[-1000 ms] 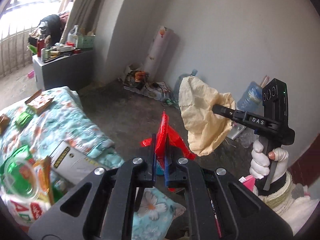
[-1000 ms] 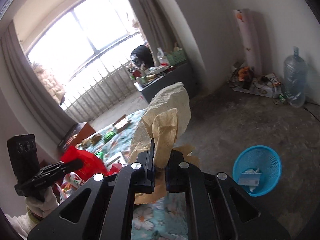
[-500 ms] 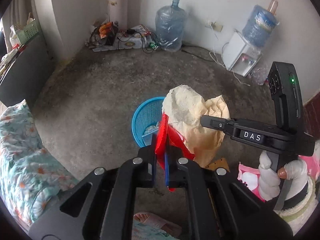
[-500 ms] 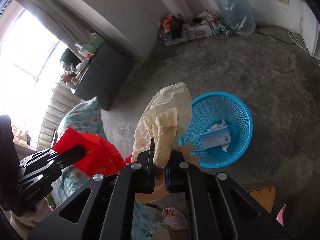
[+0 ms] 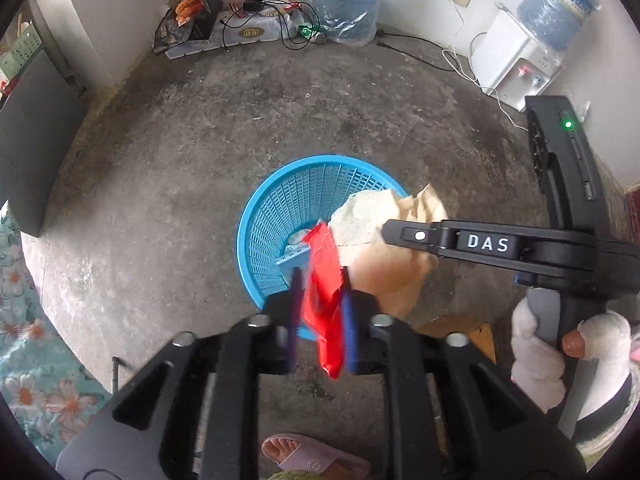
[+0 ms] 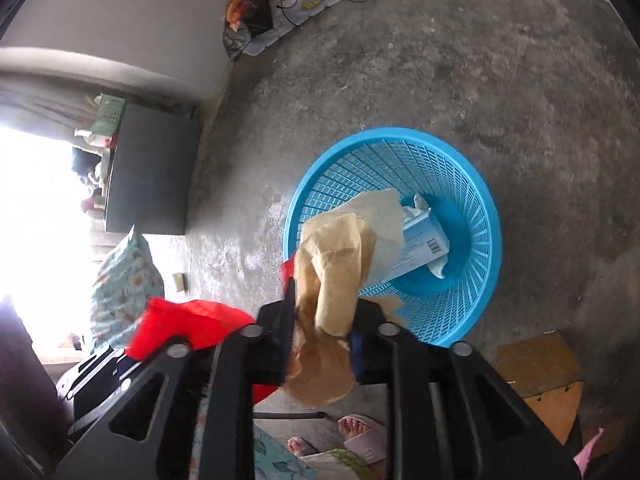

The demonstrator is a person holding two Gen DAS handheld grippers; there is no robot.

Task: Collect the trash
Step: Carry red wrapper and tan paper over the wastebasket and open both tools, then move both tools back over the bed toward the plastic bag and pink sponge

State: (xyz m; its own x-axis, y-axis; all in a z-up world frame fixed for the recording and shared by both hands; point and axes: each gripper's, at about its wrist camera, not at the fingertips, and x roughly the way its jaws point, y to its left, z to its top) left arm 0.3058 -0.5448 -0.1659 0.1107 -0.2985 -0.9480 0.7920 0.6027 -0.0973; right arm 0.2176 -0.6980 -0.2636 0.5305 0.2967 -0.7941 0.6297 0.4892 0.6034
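Both grippers swung down over round blue mesh plastic basket [image 5: 280, 216]; left gripper [image 5: 320, 296] and right gripper [image 6: 322, 316] jaws just parted, crumpled red plastic wrapper [image 5: 326, 300] and crumpled tan paper [image 6: 336, 272] slack between them, directly above rim.

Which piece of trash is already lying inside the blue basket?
The blue-and-white tissue pack lies at the bottom of the blue basket. The red wrapper and the crumpled brown paper hang between gripper fingers above it.

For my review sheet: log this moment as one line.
phase: drop | left gripper: jaws just opening, red wrapper between | right gripper: jaws just opening, tan paper between | target: blue basket below
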